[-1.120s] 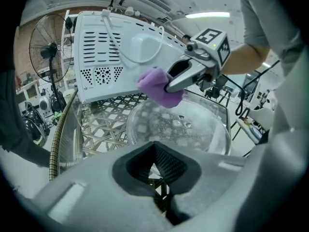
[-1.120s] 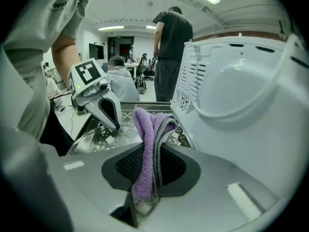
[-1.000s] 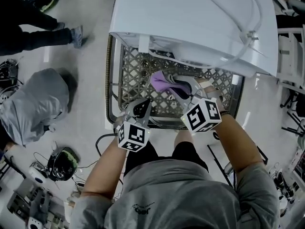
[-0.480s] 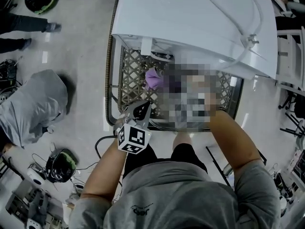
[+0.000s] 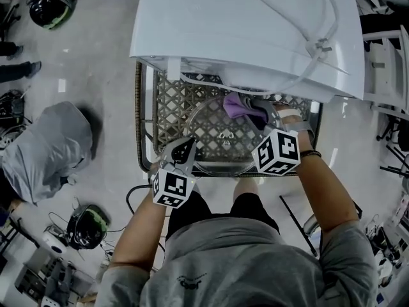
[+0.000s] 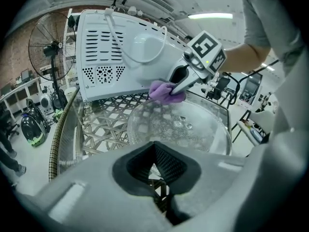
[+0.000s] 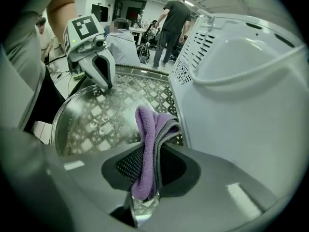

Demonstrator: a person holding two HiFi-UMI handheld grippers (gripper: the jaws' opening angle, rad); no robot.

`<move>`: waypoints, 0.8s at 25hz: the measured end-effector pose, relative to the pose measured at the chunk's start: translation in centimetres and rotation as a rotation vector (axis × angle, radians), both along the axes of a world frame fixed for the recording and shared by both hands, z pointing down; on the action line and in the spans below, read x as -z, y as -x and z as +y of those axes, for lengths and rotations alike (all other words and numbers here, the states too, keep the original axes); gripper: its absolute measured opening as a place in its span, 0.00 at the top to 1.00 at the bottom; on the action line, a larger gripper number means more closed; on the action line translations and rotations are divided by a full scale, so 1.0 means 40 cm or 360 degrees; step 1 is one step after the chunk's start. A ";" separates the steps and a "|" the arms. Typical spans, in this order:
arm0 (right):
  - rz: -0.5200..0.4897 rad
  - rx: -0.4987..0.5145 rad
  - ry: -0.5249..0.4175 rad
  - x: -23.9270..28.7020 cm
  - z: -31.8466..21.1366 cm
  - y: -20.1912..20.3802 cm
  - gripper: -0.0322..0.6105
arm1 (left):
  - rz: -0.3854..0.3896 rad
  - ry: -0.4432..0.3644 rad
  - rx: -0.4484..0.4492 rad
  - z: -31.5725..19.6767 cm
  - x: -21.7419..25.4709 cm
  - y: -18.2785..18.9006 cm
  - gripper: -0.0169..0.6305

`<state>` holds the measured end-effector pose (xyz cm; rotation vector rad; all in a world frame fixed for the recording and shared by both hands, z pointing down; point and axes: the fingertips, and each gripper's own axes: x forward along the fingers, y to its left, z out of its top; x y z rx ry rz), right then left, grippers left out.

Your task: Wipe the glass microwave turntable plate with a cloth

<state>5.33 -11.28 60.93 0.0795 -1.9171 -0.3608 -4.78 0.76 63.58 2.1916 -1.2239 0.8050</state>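
Observation:
The round glass turntable plate [image 5: 214,136] lies on a glass-topped lattice table [image 5: 167,101], in front of the white microwave [image 5: 243,24]. My right gripper [image 5: 257,114] is shut on a folded purple cloth [image 5: 236,105] and presses it on the plate's far right part, next to the microwave. From the right gripper view the cloth [image 7: 150,129] stands up out of the shut jaws over the plate [image 7: 89,120]. My left gripper [image 5: 184,149] sits at the plate's near left rim, its jaws closed on the glass edge [image 6: 155,170]. The left gripper view shows the cloth [image 6: 165,91] across the plate [image 6: 178,124].
The microwave's back wall [image 7: 241,81] is close on the right of the cloth. A rope-wrapped rail [image 5: 138,117] runs along the table's left edge. A person in grey [image 5: 45,142] crouches on the floor to the left, with helmets and cables around. A fan [image 6: 48,47] stands beyond the table.
My right gripper carried the cloth left along the plate's far side, then back right toward the microwave. The left gripper kept its place on the near rim.

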 end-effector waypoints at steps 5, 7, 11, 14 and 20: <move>0.0033 -0.0045 0.0019 -0.003 -0.002 -0.062 0.81 | 0.0004 0.0010 0.0017 -0.008 -0.007 -0.001 0.98; 0.0033 -0.0048 0.0017 -0.003 -0.005 -0.065 0.81 | 0.0005 0.0013 0.0021 -0.013 -0.006 -0.003 0.98; -0.0028 -0.0022 0.0032 0.012 0.005 -0.035 0.81 | 0.0003 0.0012 0.0018 -0.016 -0.006 -0.009 0.98; -0.0157 0.0049 0.0089 0.027 0.057 0.058 0.81 | -0.0006 -0.0002 0.0014 -0.013 -0.007 -0.006 0.98; -0.0233 0.0312 0.0148 0.004 0.172 0.262 0.81 | -0.0003 -0.0001 0.0006 -0.014 -0.007 -0.008 0.98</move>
